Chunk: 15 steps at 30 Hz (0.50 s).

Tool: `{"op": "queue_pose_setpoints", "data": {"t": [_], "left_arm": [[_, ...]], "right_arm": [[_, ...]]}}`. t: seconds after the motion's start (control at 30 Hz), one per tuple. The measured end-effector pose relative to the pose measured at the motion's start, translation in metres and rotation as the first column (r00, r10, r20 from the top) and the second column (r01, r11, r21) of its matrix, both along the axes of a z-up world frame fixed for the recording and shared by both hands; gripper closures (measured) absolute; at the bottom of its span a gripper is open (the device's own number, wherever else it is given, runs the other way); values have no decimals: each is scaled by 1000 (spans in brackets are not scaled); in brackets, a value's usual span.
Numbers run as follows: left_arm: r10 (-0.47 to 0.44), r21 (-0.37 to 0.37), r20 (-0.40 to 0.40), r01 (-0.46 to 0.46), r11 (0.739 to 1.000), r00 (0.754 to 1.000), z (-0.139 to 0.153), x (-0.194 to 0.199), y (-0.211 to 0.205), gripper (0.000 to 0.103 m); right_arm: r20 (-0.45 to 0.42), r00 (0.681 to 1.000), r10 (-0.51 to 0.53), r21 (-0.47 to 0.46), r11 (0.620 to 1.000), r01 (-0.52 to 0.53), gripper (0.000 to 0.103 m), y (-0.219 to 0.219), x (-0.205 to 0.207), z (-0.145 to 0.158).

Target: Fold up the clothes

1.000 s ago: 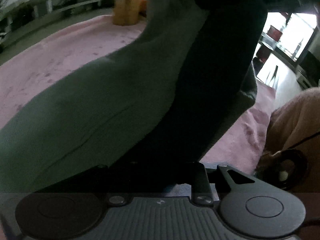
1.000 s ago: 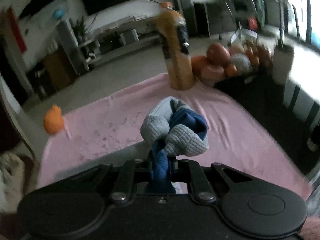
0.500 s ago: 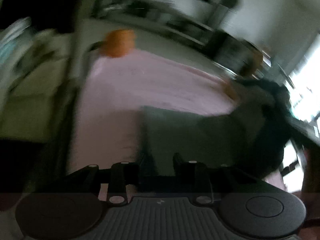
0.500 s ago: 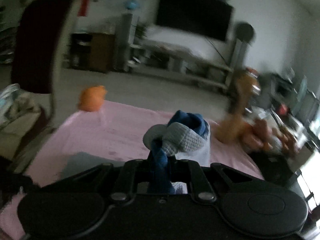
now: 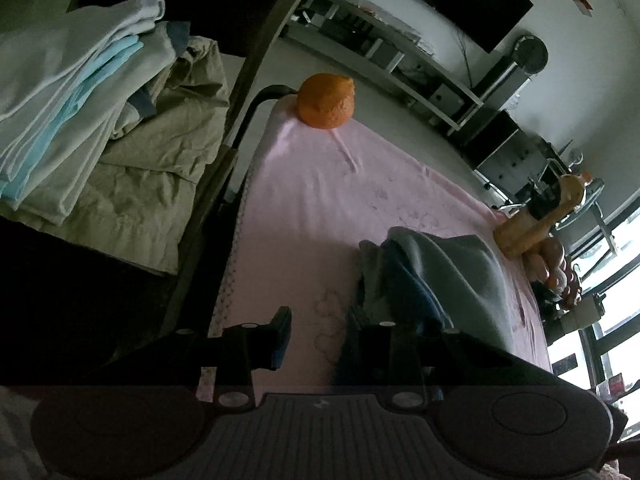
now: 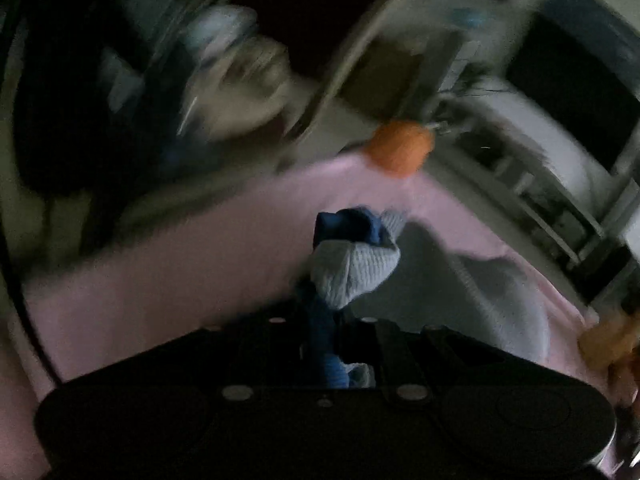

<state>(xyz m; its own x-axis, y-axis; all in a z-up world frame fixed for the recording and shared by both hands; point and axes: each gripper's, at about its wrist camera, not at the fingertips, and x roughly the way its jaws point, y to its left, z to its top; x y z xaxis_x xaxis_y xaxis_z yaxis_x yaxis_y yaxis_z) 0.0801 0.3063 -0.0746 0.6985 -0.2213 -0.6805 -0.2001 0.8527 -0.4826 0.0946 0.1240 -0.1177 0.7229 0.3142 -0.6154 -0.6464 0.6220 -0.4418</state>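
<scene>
While right claw (image 6: 320, 320) grips garment (image 6: 352, 272), no legible writing

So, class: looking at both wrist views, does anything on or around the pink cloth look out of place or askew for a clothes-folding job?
An orange fruit sits at the far corner of the pink cloth, an odd thing beside laundry. The grey garment lies bunched, not flat, and the right gripper pinches its blue-and-grey cuff.

The left wrist view sits low and close over the pink cloth-covered surface (image 5: 312, 208), facing along it toward a round orange ball (image 5: 326, 102) at the far corner; the right wrist view, blurred, looks from just above the same pink surface (image 6: 180, 280) toward the same orange ball (image 6: 400, 150)
</scene>
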Motion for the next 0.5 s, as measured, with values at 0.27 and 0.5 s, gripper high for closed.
{"op": "queue_pose_setpoints", "data": {"t": [0.27,0.5], "left_arm": [[-13,-11,12,14,1000,1000,-3,6,-1,74],[-196,-47,193,208,977,962,13,17,-43,75]], "right_arm": [[-147,987,64,-46,996,-71,59,-33,-17,29],[-232,969,-84,149,981,120,70,-108,-12,92]]}}
